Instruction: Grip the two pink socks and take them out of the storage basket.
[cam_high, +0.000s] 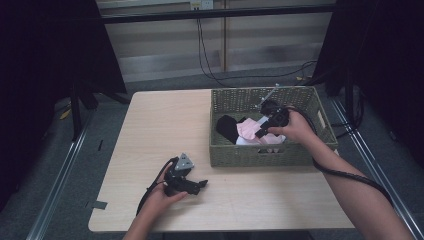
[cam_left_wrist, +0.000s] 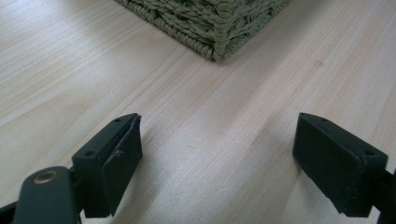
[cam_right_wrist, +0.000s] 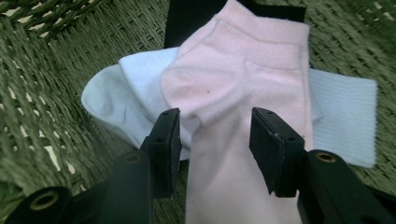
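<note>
A woven green basket (cam_high: 260, 156) stands on the right half of the wooden table (cam_high: 165, 130). Inside it a pink sock (cam_right_wrist: 243, 79) lies over a white sock (cam_right_wrist: 126, 98) and a black sock (cam_right_wrist: 187, 18). My right gripper (cam_right_wrist: 215, 135) reaches down into the basket, its jaws about half apart. They straddle the lower part of the pink sock (cam_high: 248, 130), and the pads do not clearly press it. In the high view the right gripper (cam_high: 260, 134) sits low over the socks. My left gripper (cam_high: 199, 186) rests on the table near the front edge, open wide (cam_left_wrist: 217, 140) with nothing between its fingers.
The basket's near corner (cam_left_wrist: 219, 28) lies ahead of the left gripper, with bare tabletop (cam_left_wrist: 187, 93) between. The black sock (cam_high: 227, 127) lies at the basket's left side. Cables trail from both grippers. Dark curtains and metal rails flank the table.
</note>
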